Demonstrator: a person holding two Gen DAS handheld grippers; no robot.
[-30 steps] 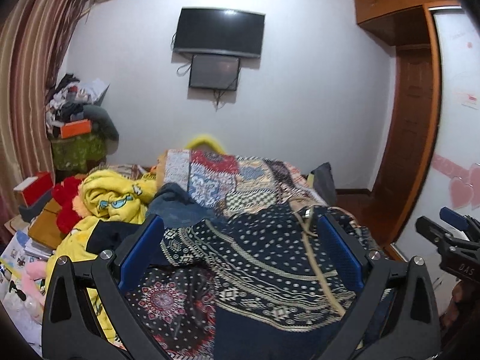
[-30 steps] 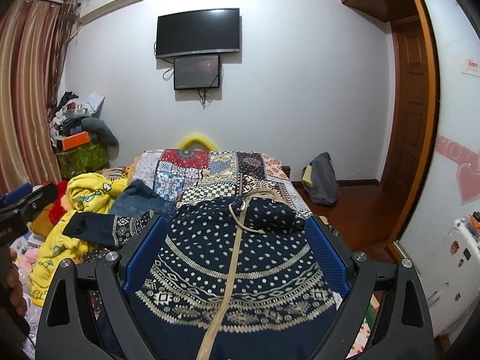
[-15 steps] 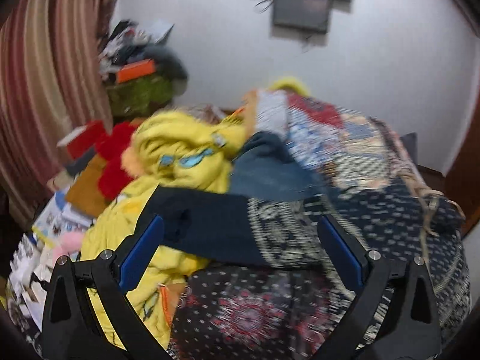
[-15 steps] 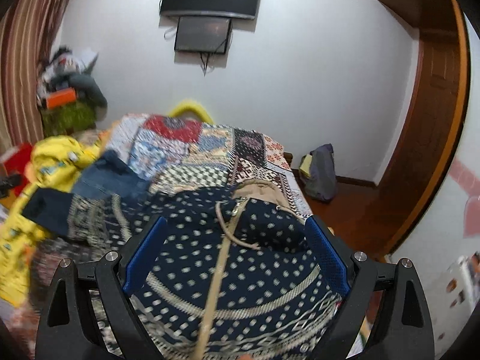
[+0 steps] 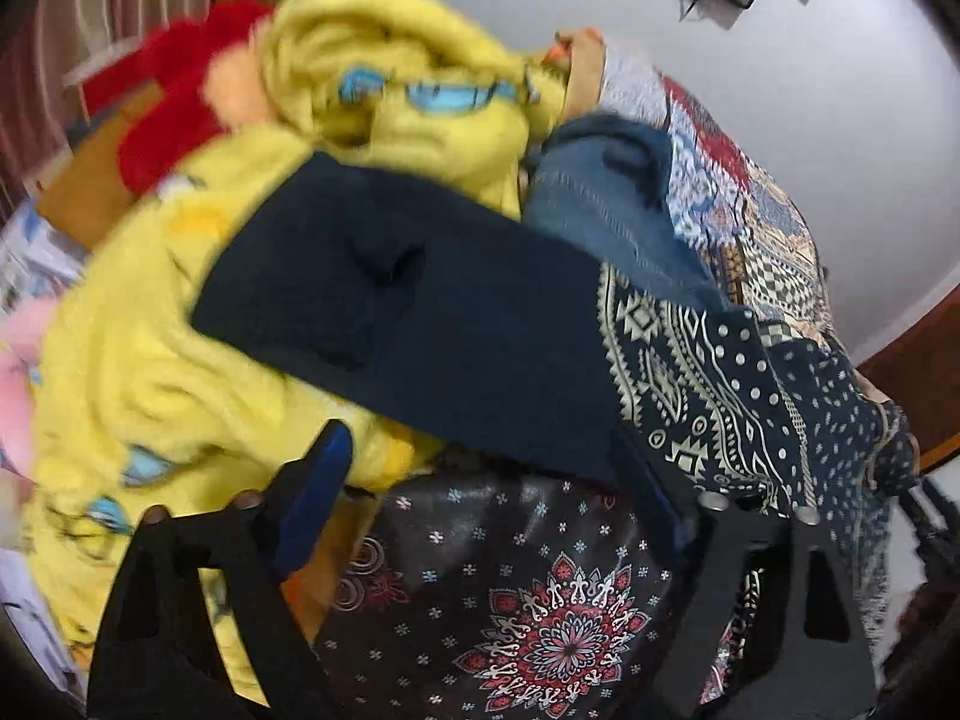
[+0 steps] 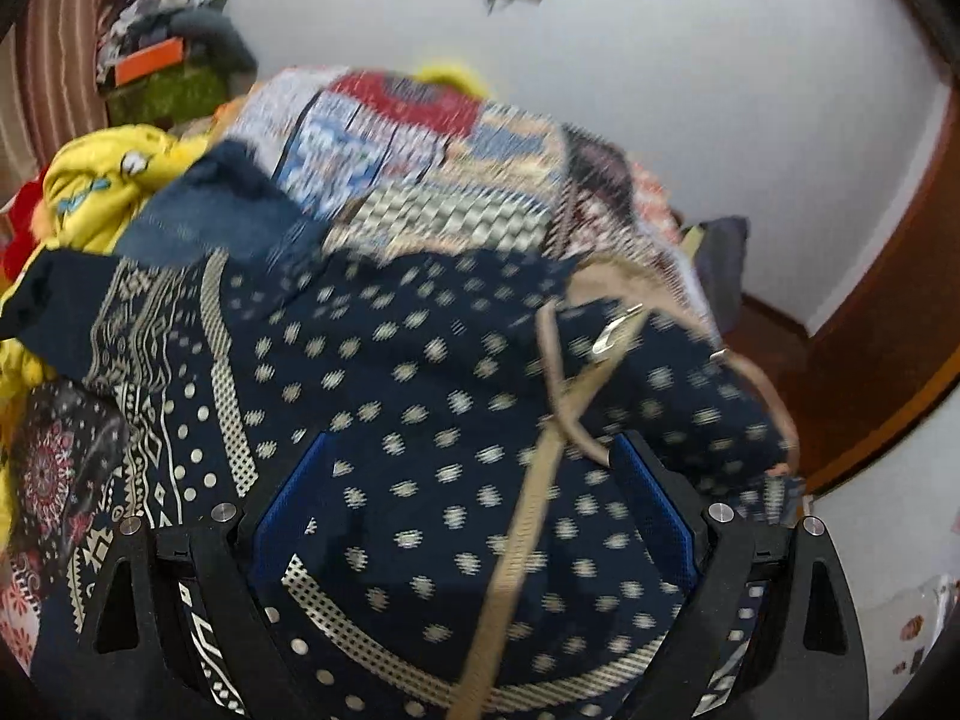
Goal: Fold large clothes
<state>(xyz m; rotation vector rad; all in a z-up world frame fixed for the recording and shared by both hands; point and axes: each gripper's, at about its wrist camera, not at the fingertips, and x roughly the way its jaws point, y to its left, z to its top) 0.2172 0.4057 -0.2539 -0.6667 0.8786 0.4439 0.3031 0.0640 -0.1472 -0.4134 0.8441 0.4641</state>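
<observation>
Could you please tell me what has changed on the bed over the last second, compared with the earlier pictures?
Both grippers dipped toward the bed. The left gripper swung left to the navy sleeve lying across the yellow blanket; the right gripper closed in over the navy patterned garment and its beige strap. Both remain open, gripping nothing. The garment, blanket and quilt lie unchanged.

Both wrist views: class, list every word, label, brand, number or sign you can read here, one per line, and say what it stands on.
None can be read in either view.
Yellow blanket: cartoon prints only, no words.
Navy patterned garment: dots and geometric bands, no lettering.
Orange box on the far pile: too small and blurred to tell.
Papers at the left edge: print too blurred to read.
</observation>
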